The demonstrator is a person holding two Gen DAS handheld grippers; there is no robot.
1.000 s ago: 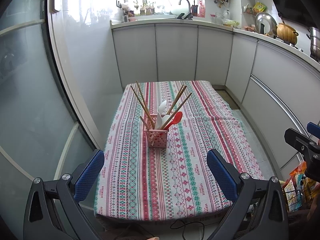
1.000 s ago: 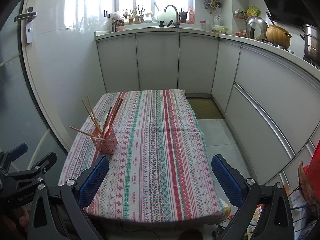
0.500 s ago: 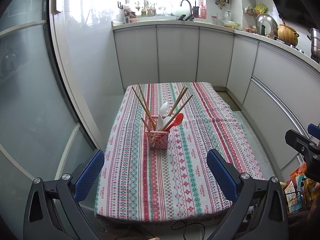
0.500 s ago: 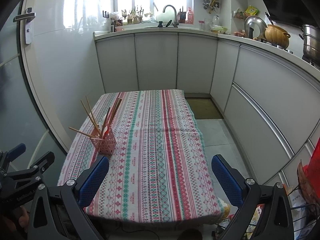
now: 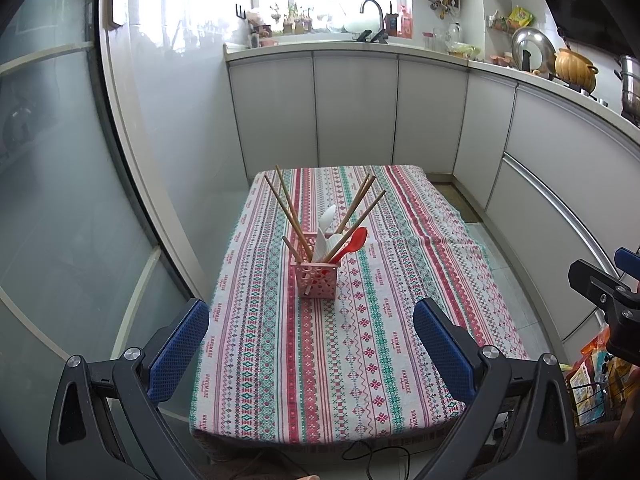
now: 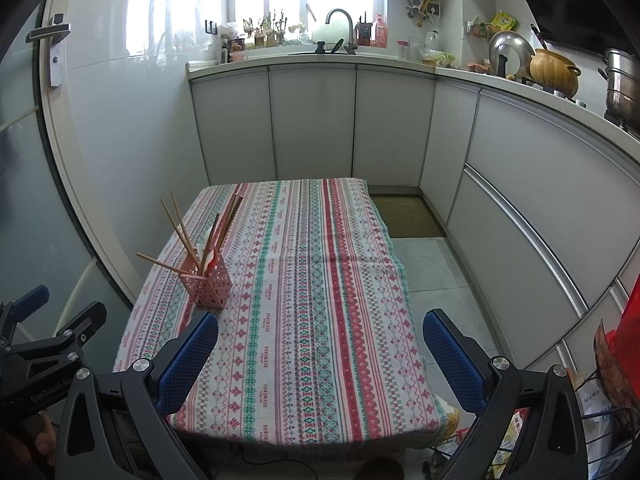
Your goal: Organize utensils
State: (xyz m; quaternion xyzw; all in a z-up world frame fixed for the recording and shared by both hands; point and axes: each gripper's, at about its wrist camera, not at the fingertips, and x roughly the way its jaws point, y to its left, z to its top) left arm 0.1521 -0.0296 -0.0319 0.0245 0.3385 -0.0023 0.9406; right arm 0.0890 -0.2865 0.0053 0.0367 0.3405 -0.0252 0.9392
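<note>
Both views have pulled back a little from the holder over the last second; it sits smaller and farther up my frames than it did. My left gripper (image 5: 310,340) is spread wide and empty, hanging off the near edge of the table (image 5: 472,240), well short of the holder (image 5: 319,279). My right gripper (image 6: 320,350) is just as wide and just as empty, to the right of the holder and also back at the near edge.

The holder stands upright on the striped cloth (image 6: 320,280), left of the table's middle. Chopsticks (image 5: 288,212) fan out of it to both sides, one leaning low toward the left in the right view. A white spoon (image 5: 326,224) and a red spoon (image 5: 352,240) poke out between them. I see nothing loose on the cloth, so I judge the sorting done, or nearly so.

The risk now is the splayed sticks. They reach far beyond the holder's rim, so any sideways sweep of a finger near it could catch one and lever the light holder over. The low-leaning stick looks least secure. The cloth also hangs loose off the near edge, and dragging a gripper across it could tug the holder along.
</note>
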